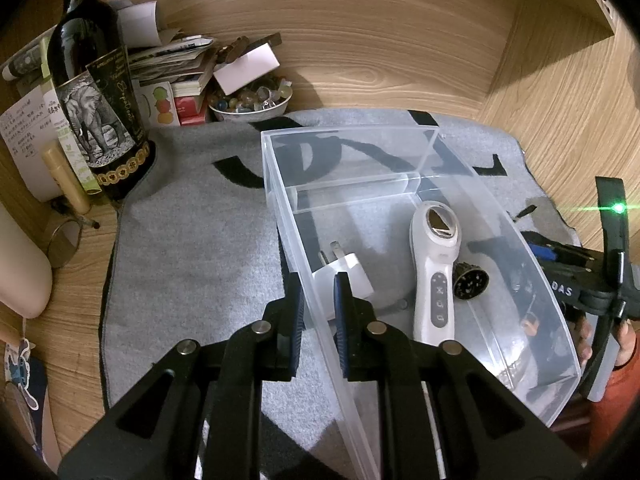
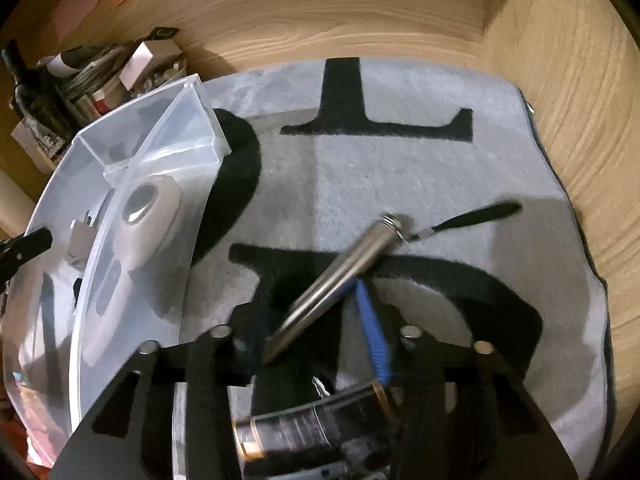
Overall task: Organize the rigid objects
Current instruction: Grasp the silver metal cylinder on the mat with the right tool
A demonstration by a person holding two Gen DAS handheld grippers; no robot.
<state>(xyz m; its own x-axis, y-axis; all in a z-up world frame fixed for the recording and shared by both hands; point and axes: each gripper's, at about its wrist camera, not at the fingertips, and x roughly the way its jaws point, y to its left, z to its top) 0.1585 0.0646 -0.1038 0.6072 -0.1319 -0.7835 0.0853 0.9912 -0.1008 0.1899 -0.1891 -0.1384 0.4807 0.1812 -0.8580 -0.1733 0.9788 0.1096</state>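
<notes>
A clear plastic bin point(image 1: 400, 176) stands on a grey mat point(image 1: 192, 248). My left gripper point(image 1: 319, 304) is shut on the bin's near left wall, one pad on each side. Inside the bin lie a white handheld device point(image 1: 434, 280), a white plug adapter point(image 1: 352, 276) and a small black round part point(image 1: 471, 282). In the right wrist view, which is blurred, my right gripper point(image 2: 316, 320) is shut on a silver metal tube point(image 2: 352, 264) that slants up to the right above the mat point(image 2: 400, 168). Its blue pad point(image 2: 374, 336) lies against the tube. The bin point(image 2: 132, 184) sits to its left.
A dark wine bottle point(image 1: 96, 92), a bowl of beads point(image 1: 252, 100) and stacked papers point(image 1: 172, 60) crowd the back left corner. Wooden walls close the back and right. A slim black-handled piece point(image 2: 488, 212) lies by the tube's far end. A dark gold-banded cylinder point(image 2: 312, 420) lies under my right gripper.
</notes>
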